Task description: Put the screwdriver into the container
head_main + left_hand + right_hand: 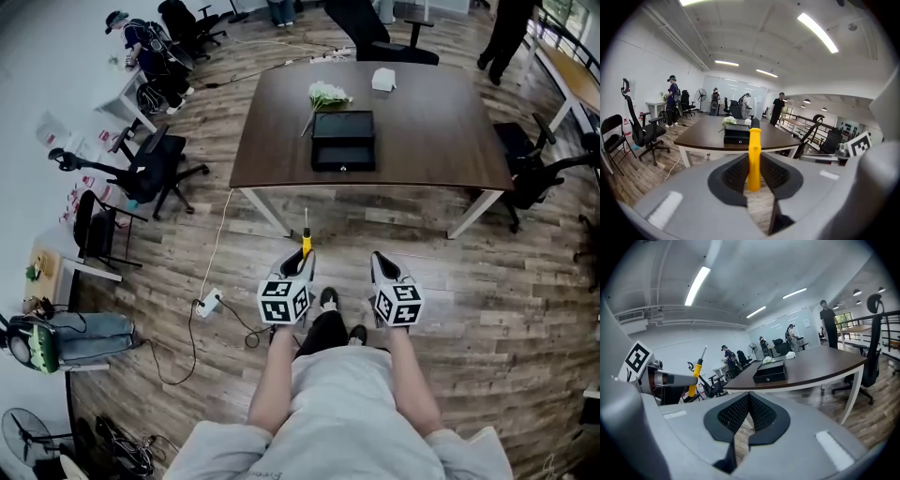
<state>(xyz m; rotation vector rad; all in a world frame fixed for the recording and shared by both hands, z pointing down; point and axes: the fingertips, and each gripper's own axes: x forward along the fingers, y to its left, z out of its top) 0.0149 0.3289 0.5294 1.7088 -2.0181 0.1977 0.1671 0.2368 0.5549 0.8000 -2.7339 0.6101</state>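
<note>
One screwdriver (754,157) with a yellow handle is held in the left gripper (754,176). The handle stands upright between the two black ribbed fingers (733,174), which press on it from either side about halfway up their pads. Its lower end stops inside the gap and its black collar rises clear above the fingertips. In the right gripper view the same tool's (695,375) bare metal shaft angles up and away from the grip. In the head view the screwdriver (306,242) projects ahead of the left gripper (302,264) over the wooden floor (450,281), short of the bench's (422,131) near edge.

The right gripper (749,414) holds nothing. Its fingers (764,416) meet at the tips, and only floor shows in the slit below them. In the head view it (382,268) is level with the left one and just beside it.

The container (343,141), a black rectangular box, sits near the middle of the dark brown bench, well apart from both grippers. Both gripper views show it straight ahead (737,135) (769,372).

A bunch of white flowers (328,94) lies just behind the container's far left corner. A small white object (383,79) lies farther back on the bench; what it is cannot be made out. A power strip (208,302) with a trailing cable lies on the floor to the left of the person.
</note>
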